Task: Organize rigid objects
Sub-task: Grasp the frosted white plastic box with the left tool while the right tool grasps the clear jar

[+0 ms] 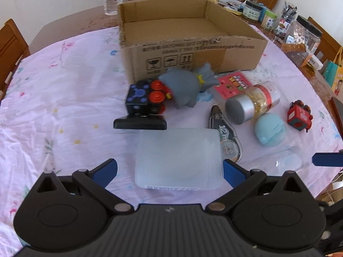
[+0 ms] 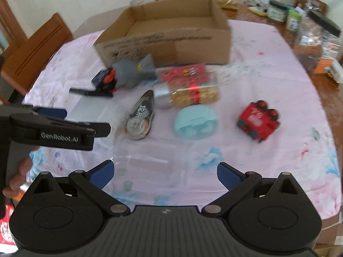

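Both grippers gape empty, so the left gripper (image 1: pixel 169 169), straddling the frosted plastic case (image 1: pixel 179 160) on the tablecloth, should close squarely on its sides before lifting it toward the cardboard box (image 1: pixel 193 51)

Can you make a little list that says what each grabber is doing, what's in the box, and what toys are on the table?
left gripper: open, around the frosted plastic box
right gripper: open, holding nothing
cardboard box: looks empty
tablecloth: pink, flowery
toys out: grey toy, black cube, red cube, blue case, tape roller, glitter jar
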`<action>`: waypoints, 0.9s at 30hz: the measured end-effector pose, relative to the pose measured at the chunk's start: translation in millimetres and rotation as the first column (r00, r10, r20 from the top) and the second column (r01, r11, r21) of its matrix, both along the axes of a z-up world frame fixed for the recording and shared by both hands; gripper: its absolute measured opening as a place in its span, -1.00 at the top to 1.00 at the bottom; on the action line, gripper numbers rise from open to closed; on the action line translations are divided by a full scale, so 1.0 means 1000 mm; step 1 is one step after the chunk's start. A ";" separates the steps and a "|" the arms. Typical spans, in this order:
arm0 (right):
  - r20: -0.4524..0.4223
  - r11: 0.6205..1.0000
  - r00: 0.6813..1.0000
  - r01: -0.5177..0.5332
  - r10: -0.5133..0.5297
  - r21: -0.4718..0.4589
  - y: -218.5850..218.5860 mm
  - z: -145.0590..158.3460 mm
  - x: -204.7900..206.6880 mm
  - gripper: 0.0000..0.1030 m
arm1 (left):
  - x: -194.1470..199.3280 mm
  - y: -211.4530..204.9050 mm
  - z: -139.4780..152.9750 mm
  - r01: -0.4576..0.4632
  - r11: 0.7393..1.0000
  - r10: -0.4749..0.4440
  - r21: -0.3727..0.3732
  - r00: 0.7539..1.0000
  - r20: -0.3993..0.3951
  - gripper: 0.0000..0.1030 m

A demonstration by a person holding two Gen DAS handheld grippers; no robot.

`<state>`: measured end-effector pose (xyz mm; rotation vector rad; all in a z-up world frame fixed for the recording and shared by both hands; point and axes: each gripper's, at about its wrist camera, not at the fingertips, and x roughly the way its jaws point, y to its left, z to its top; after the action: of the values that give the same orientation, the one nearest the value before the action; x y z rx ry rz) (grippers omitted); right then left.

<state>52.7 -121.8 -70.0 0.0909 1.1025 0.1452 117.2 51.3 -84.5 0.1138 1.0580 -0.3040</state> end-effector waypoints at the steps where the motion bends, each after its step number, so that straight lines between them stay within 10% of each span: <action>1: -0.005 1.000 1.000 -0.012 0.012 0.002 0.004 -0.002 0.002 -1.00 | -0.001 0.002 0.000 0.002 1.000 -0.002 0.002 1.000 0.000 -0.99; 15: 0.006 0.981 0.998 0.056 -0.055 -0.185 0.005 -0.041 0.003 -1.00 | -0.001 0.002 -0.008 0.036 0.999 -0.036 0.034 0.999 0.005 -0.99; 27: 0.130 0.983 0.990 0.082 -0.061 -0.164 -0.009 -0.050 -0.022 -1.00 | 0.000 -0.001 -0.027 0.051 0.997 -0.050 0.061 0.999 -0.012 -1.00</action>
<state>30.7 -130.8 -119.6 -0.0306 0.9815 -0.0077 116.9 49.9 -111.0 0.1948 1.0769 -0.3180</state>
